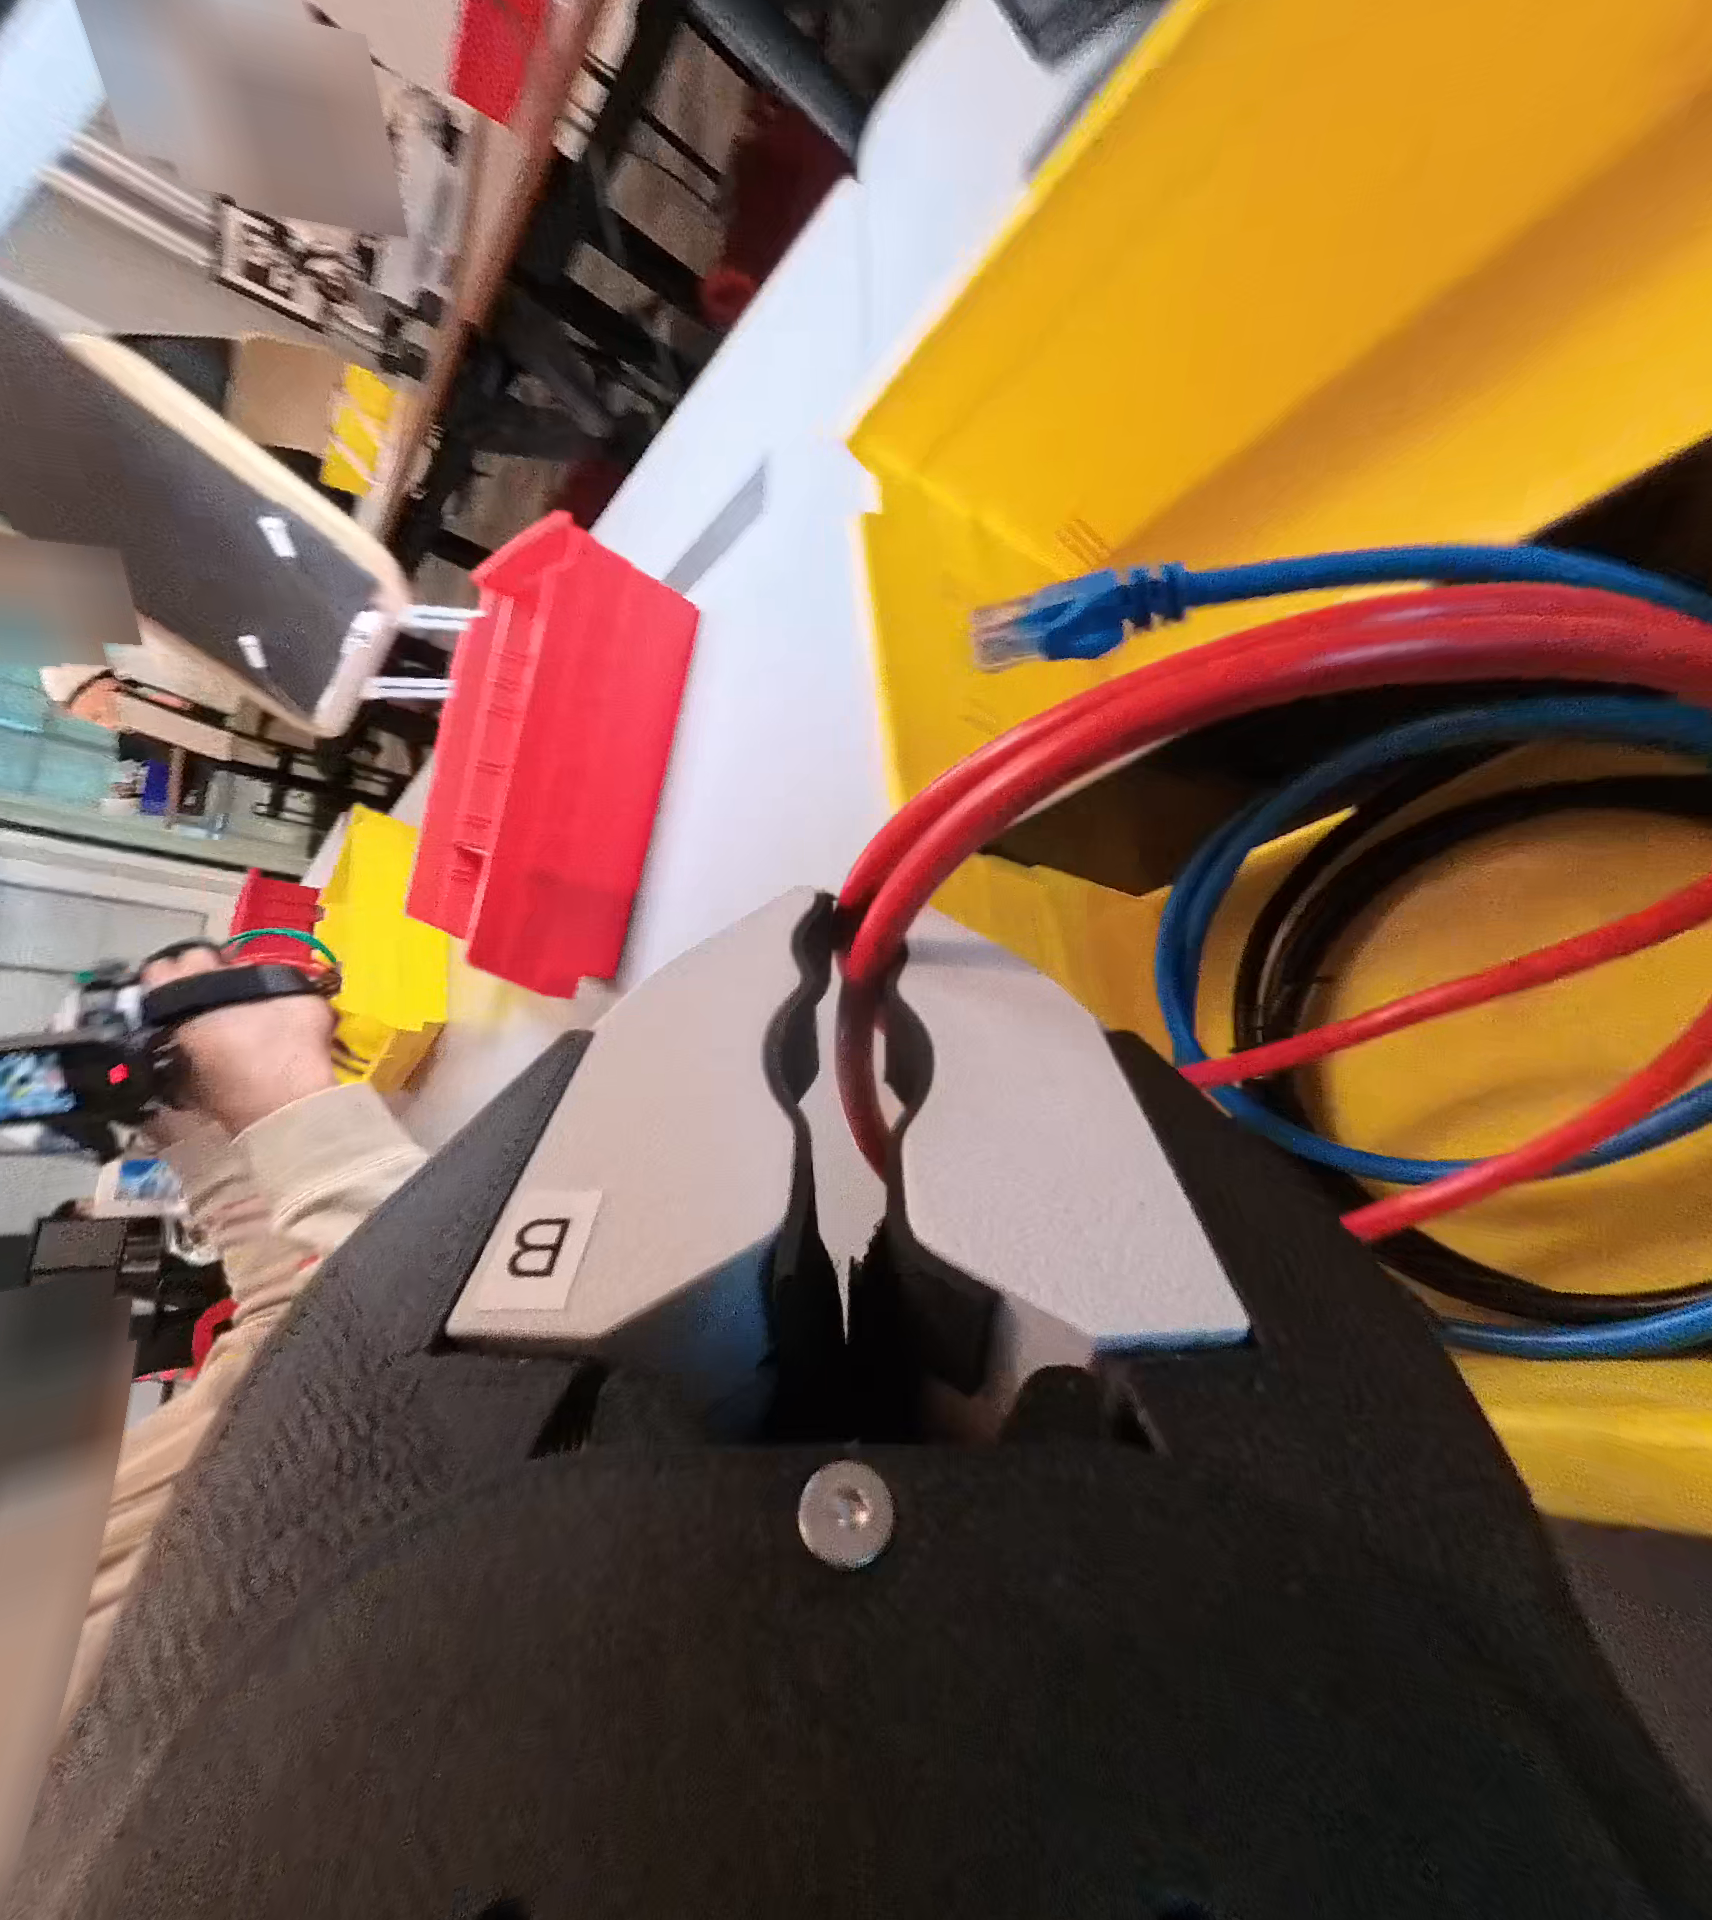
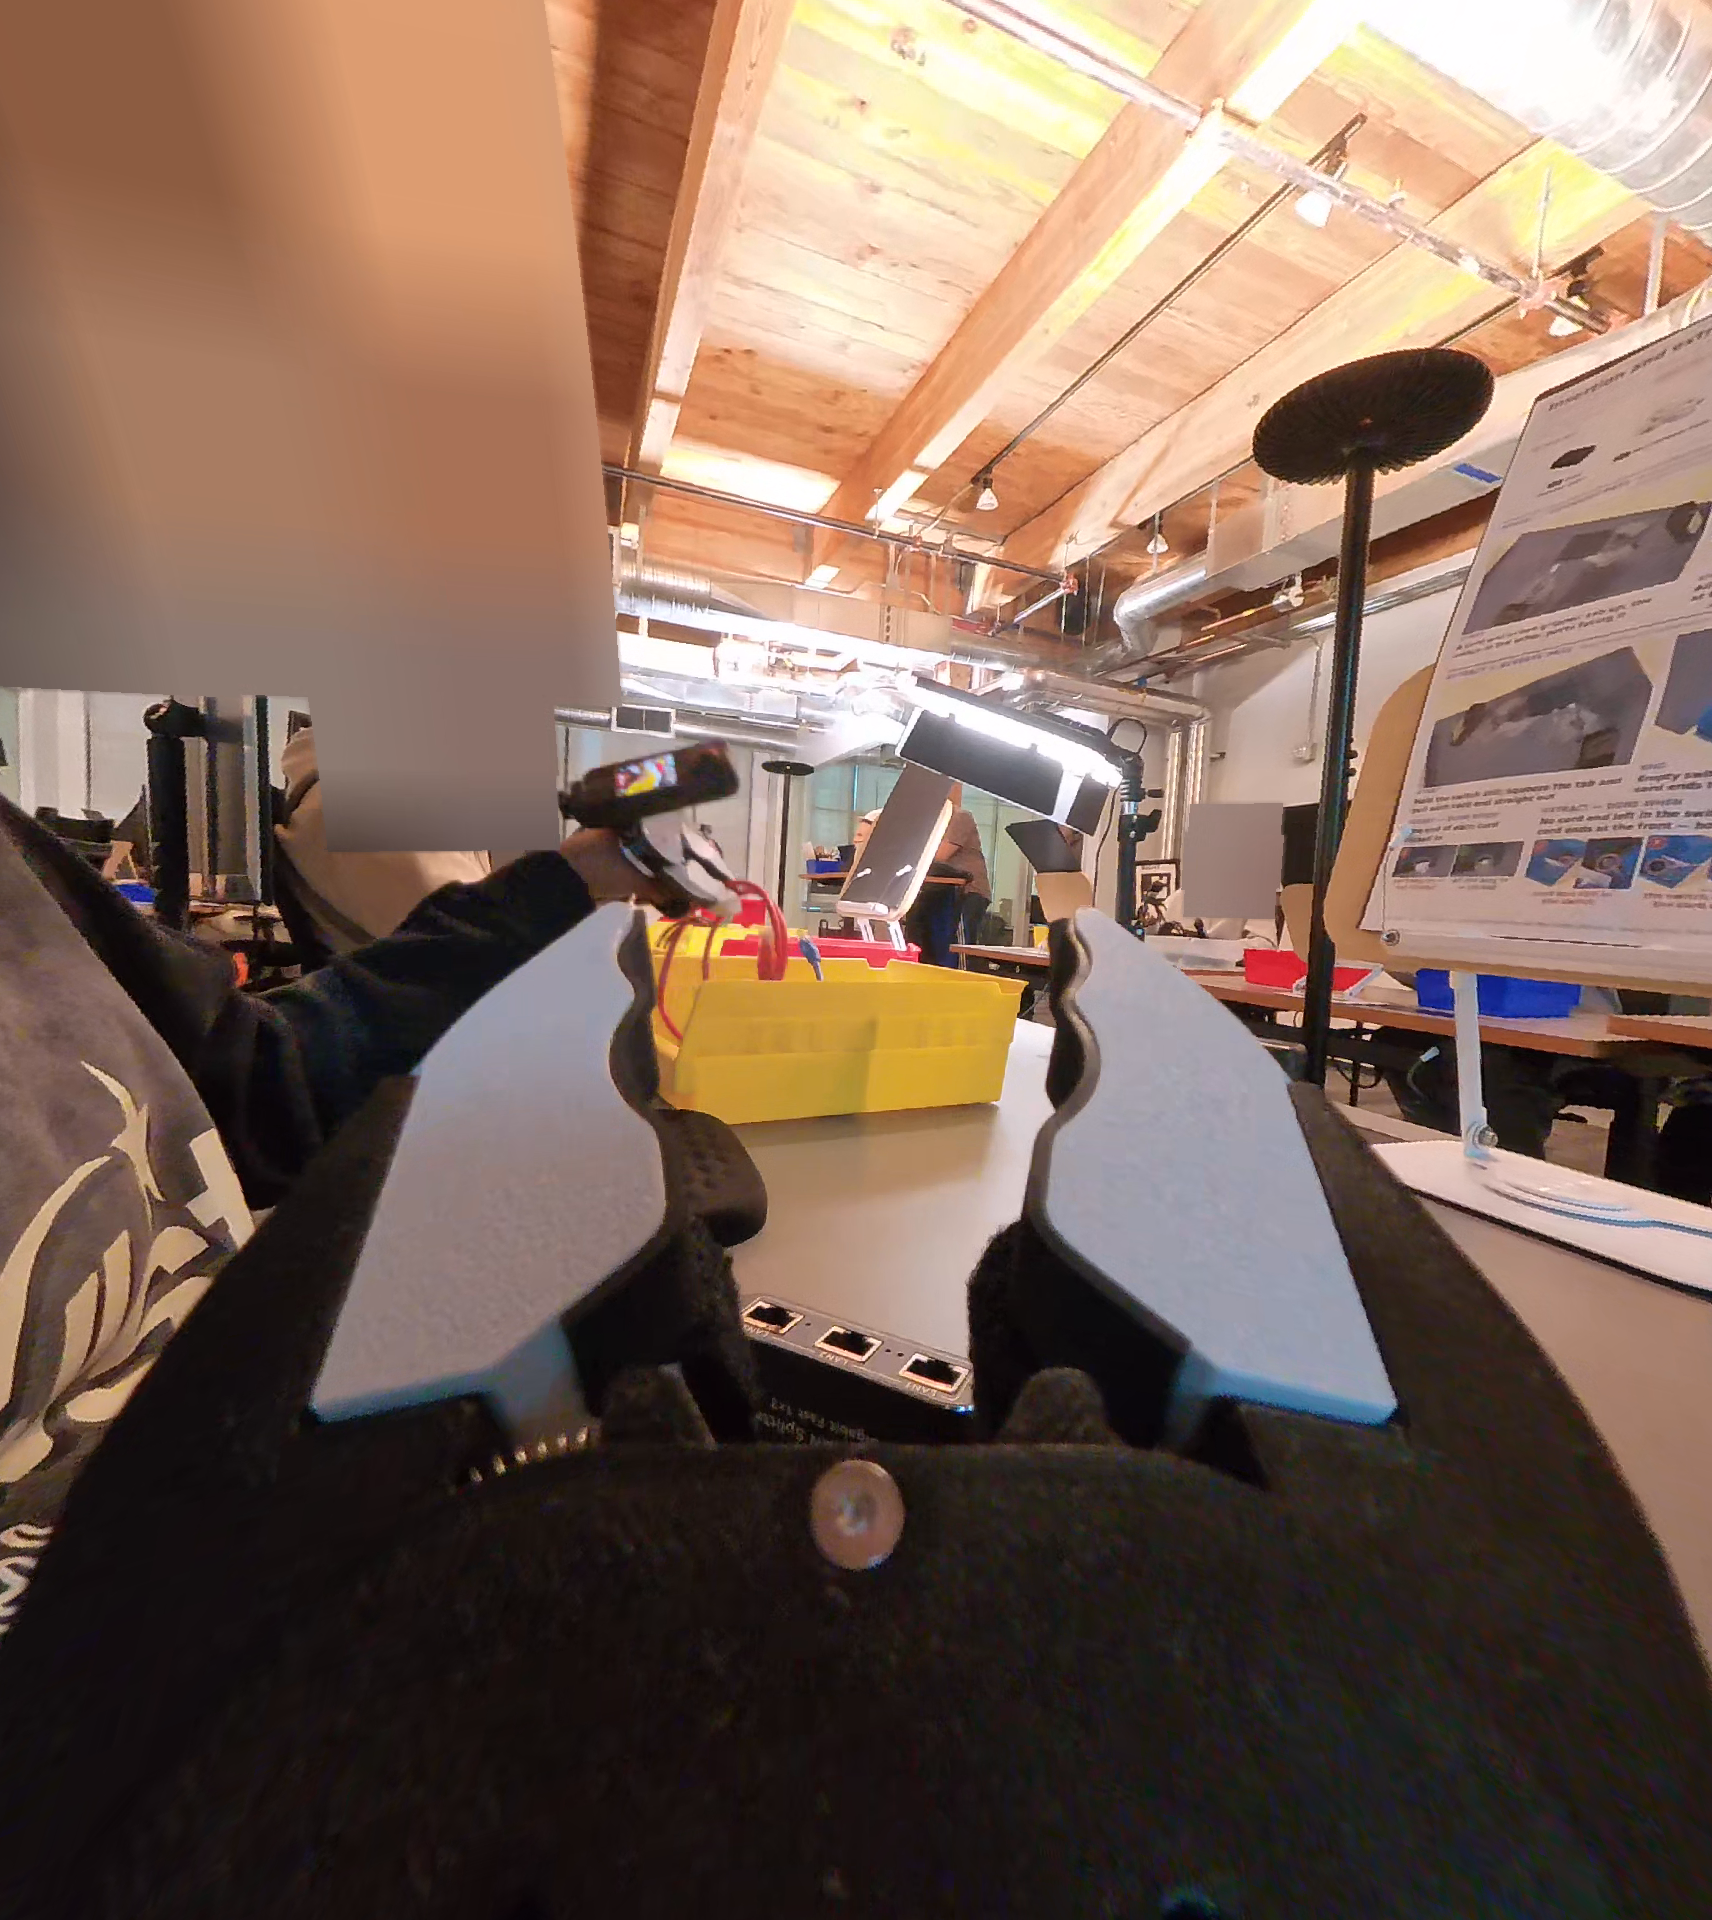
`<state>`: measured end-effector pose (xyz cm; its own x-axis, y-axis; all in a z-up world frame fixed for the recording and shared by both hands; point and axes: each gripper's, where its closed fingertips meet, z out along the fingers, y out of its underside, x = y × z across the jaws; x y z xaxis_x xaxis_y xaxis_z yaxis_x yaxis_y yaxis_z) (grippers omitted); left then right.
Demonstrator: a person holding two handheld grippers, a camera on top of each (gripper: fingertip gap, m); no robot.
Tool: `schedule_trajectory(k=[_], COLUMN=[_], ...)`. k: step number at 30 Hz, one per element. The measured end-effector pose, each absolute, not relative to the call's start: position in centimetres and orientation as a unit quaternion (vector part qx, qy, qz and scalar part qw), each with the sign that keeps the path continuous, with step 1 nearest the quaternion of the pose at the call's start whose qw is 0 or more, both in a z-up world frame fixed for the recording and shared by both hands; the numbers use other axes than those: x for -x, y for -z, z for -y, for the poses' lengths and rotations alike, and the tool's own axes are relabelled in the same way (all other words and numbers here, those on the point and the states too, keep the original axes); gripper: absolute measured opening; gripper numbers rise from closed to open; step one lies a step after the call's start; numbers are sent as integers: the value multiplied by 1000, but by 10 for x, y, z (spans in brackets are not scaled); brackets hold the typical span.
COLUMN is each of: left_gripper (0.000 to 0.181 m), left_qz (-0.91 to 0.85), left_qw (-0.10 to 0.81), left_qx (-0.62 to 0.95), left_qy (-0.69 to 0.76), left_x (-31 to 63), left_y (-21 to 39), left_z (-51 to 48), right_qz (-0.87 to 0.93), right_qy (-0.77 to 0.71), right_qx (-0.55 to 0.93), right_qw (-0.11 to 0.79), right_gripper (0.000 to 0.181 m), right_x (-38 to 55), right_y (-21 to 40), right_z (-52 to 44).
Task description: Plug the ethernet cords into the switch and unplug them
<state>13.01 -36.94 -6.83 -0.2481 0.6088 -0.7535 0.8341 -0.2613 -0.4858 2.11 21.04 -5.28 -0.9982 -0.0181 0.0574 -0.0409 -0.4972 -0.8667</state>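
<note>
Your left gripper point(image 1: 847, 935) pinches the red ethernet cord point(image 1: 1278, 675); your right gripper point(image 2: 852, 956) is spread wide above the switch point(image 2: 857, 1361).

In the left wrist view, a red bin point(image 1: 551, 758) lies on the white table point(image 1: 779, 644) left of centre. In the middle, your two jaws are pressed together on a loop of the red cord. To the right, this cord curves into the yellow bin point(image 1: 1299, 312), where it lies coiled with a blue ethernet cord point(image 1: 1070, 613) and a black cable point(image 1: 1267, 956). The blue plug points to the left, free. In the right wrist view, the yellow bin point(image 2: 831, 1049) stands in the centre, beyond your open jaws. The switch is at the lower centre between the fingers, and its three visible ports are empty. An instruction board point(image 2: 1621, 665) stands at the right edge.
</note>
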Motion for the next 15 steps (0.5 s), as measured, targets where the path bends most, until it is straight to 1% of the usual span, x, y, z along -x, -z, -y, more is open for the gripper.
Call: schedule_trajectory(k=[4,8,12,15], left_gripper=[7,7,7,7], left_qz=[-591,-530,-454,-414], left_qw=[74,3,-117,-216], left_qx=[-537,-478,-448,-430], left_qy=[597,700,761,773], left_x=[-146,-147,-129,-115], left_y=[20,-29,-58,-59], left_z=[356,321,256,204], right_qz=[507,514,519,526], right_qy=[-861,-857,-854,-847], right_qx=[-31,-34,-32,-48], right_qw=[16,26,36,58], right_gripper=[72,72,71,71], right_x=[-21,-22,-21,-26], right_y=[55,57,58,61], right_z=[-208,-206,-204,-201])
